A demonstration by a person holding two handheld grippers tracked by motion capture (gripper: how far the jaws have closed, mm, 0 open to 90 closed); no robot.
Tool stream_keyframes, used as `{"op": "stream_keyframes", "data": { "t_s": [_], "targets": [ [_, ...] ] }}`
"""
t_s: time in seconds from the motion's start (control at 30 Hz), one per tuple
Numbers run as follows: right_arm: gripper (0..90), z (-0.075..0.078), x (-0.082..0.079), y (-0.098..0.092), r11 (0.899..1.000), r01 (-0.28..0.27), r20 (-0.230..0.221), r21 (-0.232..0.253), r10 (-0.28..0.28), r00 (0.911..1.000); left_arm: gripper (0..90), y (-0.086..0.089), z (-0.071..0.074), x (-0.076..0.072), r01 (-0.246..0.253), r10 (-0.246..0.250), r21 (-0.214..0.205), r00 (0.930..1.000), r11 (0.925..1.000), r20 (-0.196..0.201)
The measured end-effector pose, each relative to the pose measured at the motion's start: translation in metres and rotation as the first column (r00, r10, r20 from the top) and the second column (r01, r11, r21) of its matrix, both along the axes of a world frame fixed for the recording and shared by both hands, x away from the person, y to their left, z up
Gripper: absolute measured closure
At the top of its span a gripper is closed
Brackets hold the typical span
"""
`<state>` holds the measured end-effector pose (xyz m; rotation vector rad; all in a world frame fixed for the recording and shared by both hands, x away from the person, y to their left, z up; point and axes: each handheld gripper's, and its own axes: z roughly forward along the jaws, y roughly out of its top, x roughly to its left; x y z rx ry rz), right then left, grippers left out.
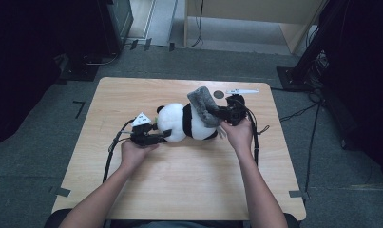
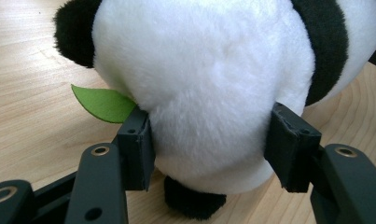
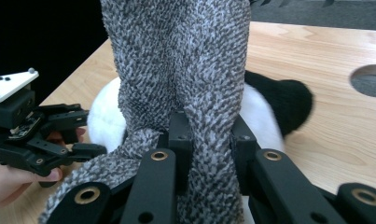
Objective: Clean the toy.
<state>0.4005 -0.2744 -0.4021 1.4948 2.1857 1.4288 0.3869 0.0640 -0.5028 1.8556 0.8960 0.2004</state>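
A black-and-white panda plush [image 1: 179, 122] lies on its side in the middle of the wooden table [image 1: 179, 190]. My left gripper [image 1: 163, 135] is shut on its white head, a pad pressing into the fur on each side [image 2: 209, 144]. A green felt leaf [image 2: 104, 103] sticks out beside the left jaw. A grey fuzzy cloth [image 1: 202, 104] drapes over the panda's body. My right gripper [image 1: 217, 114] is shut on that cloth [image 3: 185, 60], which is bunched between its jaws [image 3: 209, 140]. The left gripper [image 3: 90, 135] appears beyond, at the plush's white head [image 3: 106, 116].
A round hole [image 1: 219, 94] is cut in the table near its far edge, with a small white flat object [image 1: 242, 91] beside it. Cables trail from both grippers across the table. Dark equipment and stands surround the table on the floor.
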Motion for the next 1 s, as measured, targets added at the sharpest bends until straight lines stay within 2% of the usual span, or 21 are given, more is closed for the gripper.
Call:
{"op": "stream_keyframes", "data": {
  "t_s": [0.17, 0.27, 0.37, 0.47, 0.63, 0.67, 0.73, 0.8, 0.83, 0.87, 0.9, 0.93, 0.97, 1.0],
  "targets": [
    [77.2, -0.005, 0.0, -0.017, 1.0, 0.029, -0.005, 0.01, -0.029, 0.9996, 41.3, 0.0, 0.0, 0.0, 0.001, -0.001, 0.002, 1.0, 1.0, -0.001],
    [77.5, -0.009, 0.0, -0.028, 0.998, 0.066, -0.018, 0.01, -0.066, 0.9976, 41.3, 0.0, 0.0, 0.001, -0.001, 0.001, -0.001, 1.0, 1.0, -0.005],
    [77.9, -0.01, 0.001, -0.037, 0.995, 0.103, -0.03, -0.011, -0.104, 0.9942, 41.3, 0.001, -0.001, 0.001, -0.001, 0.001, 0.002, 1.0, 1.0, -0.003],
    [77.9, -0.011, 0.001, -0.042, 0.993, 0.113, -0.033, -0.016, -0.114, 0.993, 41.3, 0.001, -0.001, 0.001, 0.0, 0.0, 0.013, 1.0, 0.9999, 0.007],
    [77.9, -0.001, -0.003, -0.045, 0.993, 0.121, -0.005, 0.011, -0.121, 0.9927, 41.2, 0.001, -0.002, 0.001, -0.001, 0.001, 0.01, 1.0, 0.9999, 0.007],
    [77.9, 0.01, -0.007, -0.04, 0.994, 0.105, 0.024, 0.024, -0.106, 0.9941, 41.2, 0.001, -0.002, 0.001, -0.001, 0.001, 0.007, 1.0, 1.0, 0.006],
    [77.9, 0.02, -0.011, -0.03, 0.996, 0.079, 0.056, 0.032, -0.081, 0.9951, 41.2, 0.001, -0.002, 0.001, -0.004, 0.004, 0.003, 1.0, 1.0, 0.005],
    [77.9, 0.028, -0.014, -0.016, 0.998, 0.042, 0.077, 0.04, -0.045, 0.996, 41.2, 0.0, -0.002, 0.001, -0.008, 0.008, -0.001, 1.0, 1.0, 0.005],
    [77.9, 0.028, -0.014, -0.016, 0.998, 0.042, 0.077, 0.04, -0.045, 0.996, 41.2, 0.0, -0.002, 0.001, -0.008, 0.008, -0.001, 1.0, 1.0, 0.005],
    [77.9, 0.031, -0.015, -0.007, 0.999, 0.021, 0.087, 0.041, -0.025, 0.9959, 41.2, 0.0, -0.002, 0.001, -0.008, 0.008, -0.002, 1.0, 1.0, 0.005],
    [77.9, 0.035, -0.015, 0.011, 0.999, -0.02, 0.101, 0.042, 0.016, 0.9948, 41.2, 0.0, -0.002, 0.0, -0.008, 0.008, -0.001, 1.0, 1.0, 0.003],
    [77.9, 0.035, -0.015, 0.011, 0.999, -0.02, 0.101, 0.042, 0.016, 0.9948, 41.2, 0.0, -0.002, 0.0, -0.008, 0.008, -0.001, 1.0, 1.0, 0.003],
    [77.8, 0.034, -0.013, 0.031, 0.998, -0.053, 0.104, 0.044, 0.049, 0.9934, 41.1, 0.0, -0.002, 0.0, -0.007, 0.007, 0.0, 1.0, 1.0, 0.002],
    [77.8, 0.033, -0.011, 0.04, 0.997, -0.07, 0.099, 0.041, 0.066, 0.9929, 41.1, 0.0, -0.002, 0.0, -0.007, 0.007, 0.0, 1.0, 1.0, 0.002]
  ]
}}
